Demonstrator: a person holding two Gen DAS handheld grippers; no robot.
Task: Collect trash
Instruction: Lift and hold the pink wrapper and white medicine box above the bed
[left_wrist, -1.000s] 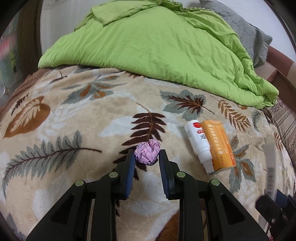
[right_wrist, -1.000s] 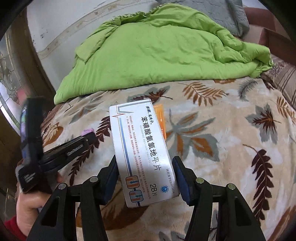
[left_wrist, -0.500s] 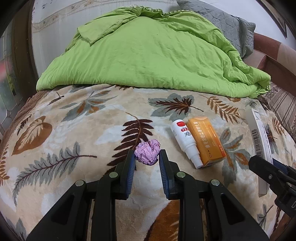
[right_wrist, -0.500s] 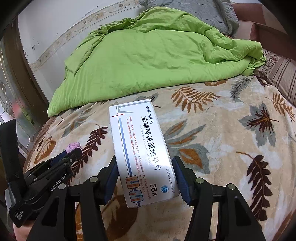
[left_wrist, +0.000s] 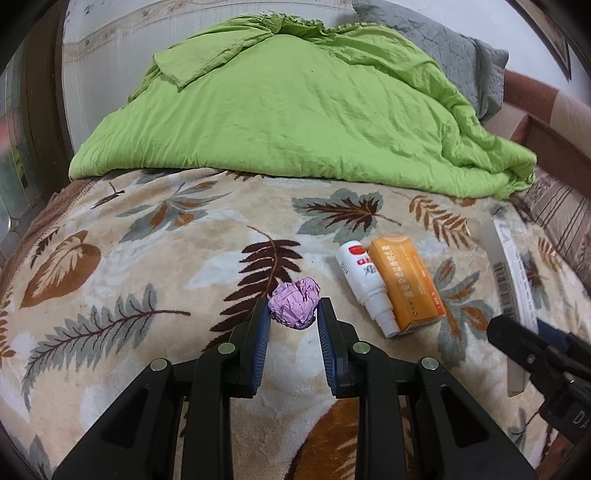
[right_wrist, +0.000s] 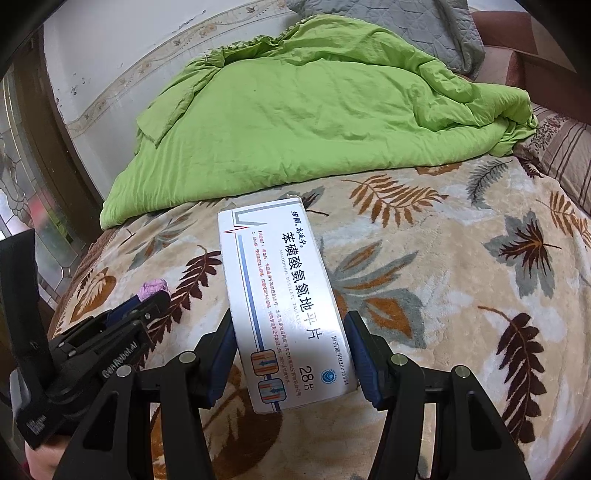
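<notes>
A crumpled purple paper ball (left_wrist: 294, 308) sits pinched between the blue pads of my left gripper (left_wrist: 291, 314), held just above the leaf-patterned blanket (left_wrist: 147, 258). My right gripper (right_wrist: 290, 332) is shut on a flat white medicine box (right_wrist: 284, 295) with blue lettering, lifted over the bed. In the left wrist view that box (left_wrist: 511, 288) shows edge-on at the right with the right gripper (left_wrist: 517, 343) under it. From the right wrist view, the left gripper (right_wrist: 147, 301) and the purple ball (right_wrist: 153, 288) appear at the lower left.
An orange carton (left_wrist: 406, 284) and a white spray bottle (left_wrist: 365, 284) lie side by side on the blanket right of the ball. A rumpled green duvet (left_wrist: 295, 110) and a grey pillow (left_wrist: 450, 55) fill the back. A wall and dark wooden frame (left_wrist: 40, 92) stand left.
Both views have shifted a little; the left wrist view has tipped up, so more of the wall shows. The white box has come into its right edge. Both grips are unchanged.
</notes>
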